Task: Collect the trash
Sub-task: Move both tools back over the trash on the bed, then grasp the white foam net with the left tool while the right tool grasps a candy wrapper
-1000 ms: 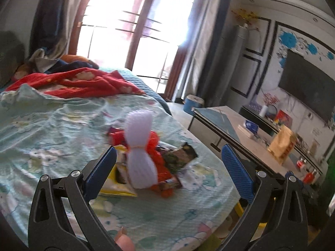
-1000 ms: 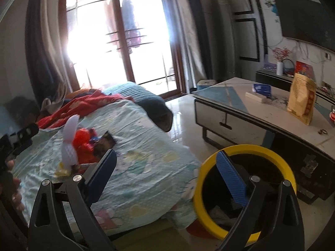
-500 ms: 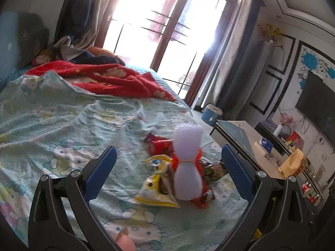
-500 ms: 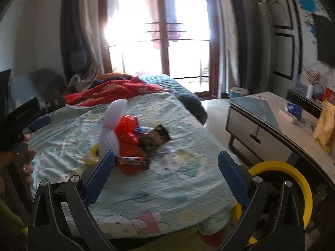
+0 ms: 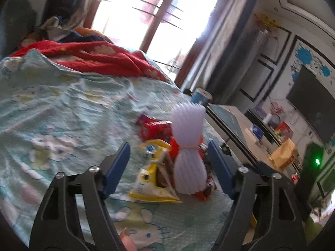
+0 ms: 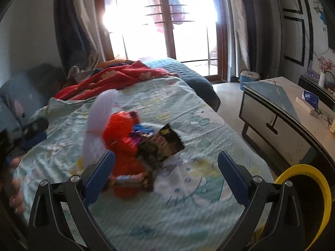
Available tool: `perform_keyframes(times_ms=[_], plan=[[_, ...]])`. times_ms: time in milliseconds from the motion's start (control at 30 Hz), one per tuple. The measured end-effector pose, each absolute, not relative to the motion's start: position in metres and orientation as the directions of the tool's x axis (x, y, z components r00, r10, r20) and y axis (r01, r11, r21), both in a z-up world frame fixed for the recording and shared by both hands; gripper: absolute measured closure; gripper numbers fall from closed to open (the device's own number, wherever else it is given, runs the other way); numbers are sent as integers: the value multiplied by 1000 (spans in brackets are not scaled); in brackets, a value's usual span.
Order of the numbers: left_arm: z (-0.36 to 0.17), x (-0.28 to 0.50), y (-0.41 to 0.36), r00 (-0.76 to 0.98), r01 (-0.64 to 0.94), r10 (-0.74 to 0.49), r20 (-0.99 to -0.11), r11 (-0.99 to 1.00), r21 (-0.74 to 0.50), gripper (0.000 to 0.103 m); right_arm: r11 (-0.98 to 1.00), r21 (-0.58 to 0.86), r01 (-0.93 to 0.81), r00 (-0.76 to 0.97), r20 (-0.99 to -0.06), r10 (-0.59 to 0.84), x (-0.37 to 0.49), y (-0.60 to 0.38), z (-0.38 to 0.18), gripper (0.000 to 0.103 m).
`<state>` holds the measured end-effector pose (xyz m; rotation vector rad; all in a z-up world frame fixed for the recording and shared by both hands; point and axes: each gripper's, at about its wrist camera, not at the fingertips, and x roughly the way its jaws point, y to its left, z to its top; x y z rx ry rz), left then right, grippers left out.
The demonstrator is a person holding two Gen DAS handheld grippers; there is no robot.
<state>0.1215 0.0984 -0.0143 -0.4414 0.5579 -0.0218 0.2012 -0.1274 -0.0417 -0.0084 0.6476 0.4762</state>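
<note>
Soft cartoon bedsheet (image 5: 62, 113) covers the bed, with a trash pile (image 5: 167, 159) on it: a ribbed white foam sleeve (image 5: 188, 152) beside a shiny yellow wrapper (image 5: 150, 179). Left gripper (image 5: 168, 167) and right gripper (image 6: 165, 177) are both spread wide, holding nothing, near the pile.

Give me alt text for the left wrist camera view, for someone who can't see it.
An open left gripper points at a small pile of trash on a bed: a tied white bundle standing upright, a yellow snack bag and a red box. The bedsheet is pale green with cartoon cats, a red blanket lies behind, and a bright window fills the background.
</note>
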Motion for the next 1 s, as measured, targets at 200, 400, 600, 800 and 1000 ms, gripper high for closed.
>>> perform_keyframes(times_ms=[200, 400, 600, 800, 1000], plan=[[-25, 139, 77, 820, -53, -198, -537, 908, -415, 45, 884, 178, -433, 663, -602, 445, 232, -123, -50, 9], [-36, 160, 66, 785, -42, -218, -579, 915, -402, 47, 864, 215, -454, 618, -623, 480, 250, -116, -61, 27], [-50, 171, 64, 751, -55, -227, -620, 914, -401, 60, 830, 284, -480, 546, -643, 536, 258, -112, -73, 66], [-55, 167, 64, 743, -42, -245, -623, 911, -410, 80, 811, 314, -494, 554, -605, 572, 241, -122, -66, 89], [-44, 153, 73, 778, -39, -242, -579, 902, -430, 81, 818, 286, -500, 608, -557, 566, 218, -134, -51, 92]])
